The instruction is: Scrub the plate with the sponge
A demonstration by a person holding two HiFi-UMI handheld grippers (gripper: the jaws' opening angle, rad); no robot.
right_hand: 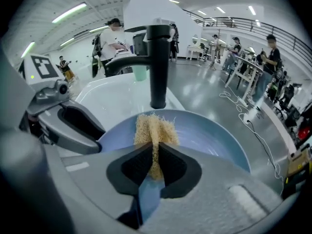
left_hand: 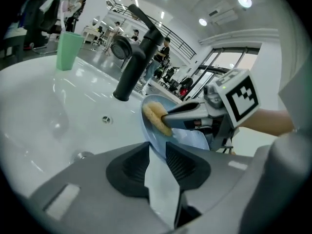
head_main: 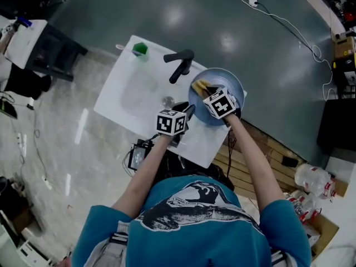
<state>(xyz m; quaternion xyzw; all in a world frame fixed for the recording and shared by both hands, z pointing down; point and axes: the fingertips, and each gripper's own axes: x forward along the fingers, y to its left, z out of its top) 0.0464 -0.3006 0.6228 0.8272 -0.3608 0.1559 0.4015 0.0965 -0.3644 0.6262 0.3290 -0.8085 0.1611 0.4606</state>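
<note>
A light blue plate (head_main: 228,82) sits tilted at the right end of a white sink (head_main: 125,102), jutting past its edge. My left gripper (head_main: 189,111) is shut on the plate's near-left rim; in the left gripper view the rim (left_hand: 155,143) runs edge-on between the pads of the left gripper (left_hand: 156,155). My right gripper (right_hand: 155,162) is shut on a yellow sponge (right_hand: 155,130), which lies against the plate's face (right_hand: 209,135). The head view shows the sponge (head_main: 201,85) on the plate's left part, under the right gripper (head_main: 207,90).
A black faucet (head_main: 179,64) stands just left of the plate, close to the sponge. A green cup (head_main: 140,49) is at the sink's far corner, and the drain (head_main: 168,100) lies near my left gripper. White cables (head_main: 289,26) trail over the dark floor beyond.
</note>
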